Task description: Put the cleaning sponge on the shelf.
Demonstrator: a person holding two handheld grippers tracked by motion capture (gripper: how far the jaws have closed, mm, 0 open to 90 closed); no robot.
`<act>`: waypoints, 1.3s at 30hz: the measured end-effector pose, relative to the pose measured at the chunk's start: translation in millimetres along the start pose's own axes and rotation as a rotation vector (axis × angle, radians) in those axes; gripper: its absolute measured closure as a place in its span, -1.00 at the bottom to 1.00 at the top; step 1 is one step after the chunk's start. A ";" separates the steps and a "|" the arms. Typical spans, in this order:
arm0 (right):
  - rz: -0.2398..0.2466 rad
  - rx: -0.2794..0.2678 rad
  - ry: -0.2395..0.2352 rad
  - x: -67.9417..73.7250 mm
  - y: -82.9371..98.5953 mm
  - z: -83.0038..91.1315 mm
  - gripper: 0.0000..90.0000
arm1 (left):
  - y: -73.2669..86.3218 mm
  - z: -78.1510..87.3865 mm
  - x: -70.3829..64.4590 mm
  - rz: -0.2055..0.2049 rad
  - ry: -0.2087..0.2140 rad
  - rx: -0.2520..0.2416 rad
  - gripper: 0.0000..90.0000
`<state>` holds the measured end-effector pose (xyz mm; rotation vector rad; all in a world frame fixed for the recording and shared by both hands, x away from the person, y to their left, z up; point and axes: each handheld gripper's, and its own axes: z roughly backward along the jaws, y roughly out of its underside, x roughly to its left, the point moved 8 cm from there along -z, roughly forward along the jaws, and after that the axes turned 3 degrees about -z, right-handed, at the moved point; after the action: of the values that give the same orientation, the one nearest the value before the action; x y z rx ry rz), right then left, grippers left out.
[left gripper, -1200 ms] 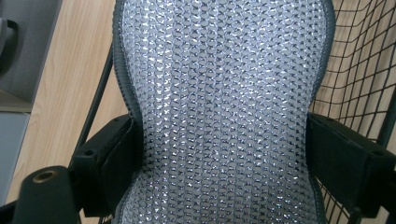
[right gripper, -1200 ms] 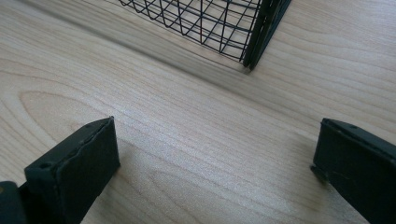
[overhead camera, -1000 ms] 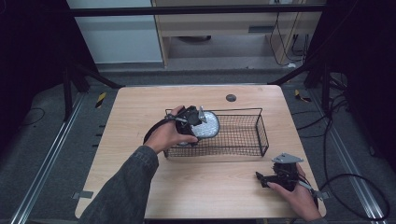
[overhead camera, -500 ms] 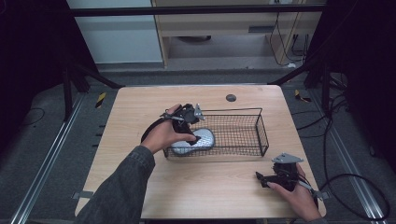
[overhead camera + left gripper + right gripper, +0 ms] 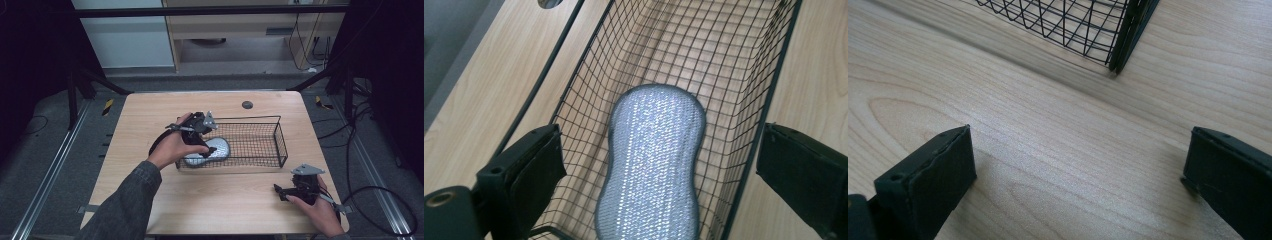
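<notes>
A silver-grey scouring pad (image 5: 210,150) lies flat on the floor of a black wire basket (image 5: 277,137), at its left end. My left gripper (image 5: 204,136) hovers over that end. In the left gripper view the pad (image 5: 649,170) lies free below the left gripper (image 5: 661,145), whose jaws stand wide apart over the basket's mesh walls (image 5: 754,135). My right gripper (image 5: 281,190) rests open near the table's front right corner. In the right gripper view the right gripper (image 5: 1078,155) has bare wood between its jaws, and the basket's corner (image 5: 1123,35) is ahead.
The basket sits mid-table on a light wooden table (image 5: 150,110). A small dark round hole (image 5: 247,104) is near the table's back edge. Cables (image 5: 380,200) trail on the floor to the right, and metal rails (image 5: 45,190) run along the left.
The left gripper lowered the pad into the basket's left end and let it go. The pad now lies flat. The right gripper has not moved.
</notes>
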<state>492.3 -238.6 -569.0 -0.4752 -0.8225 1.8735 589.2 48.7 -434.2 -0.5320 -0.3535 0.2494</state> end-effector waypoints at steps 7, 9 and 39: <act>-0.003 0.000 -0.001 0.3 0.0 0.1 -0.99 | -4.1 3.4 -9.7 0.011 0.015 -0.049 -0.93; -0.002 0.000 -0.001 0.2 0.0 0.1 -0.99 | -4.6 3.6 -12.1 0.010 0.021 -0.054 -0.93; -0.006 -0.001 0.004 0.4 0.3 0.2 -0.99 | 42.0 63.2 -12.2 0.204 -0.150 -0.193 -0.92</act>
<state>491.8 -238.4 -569.0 -0.4767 -0.8217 1.8655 547.6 108.2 -409.0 -0.7435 -0.4722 0.4570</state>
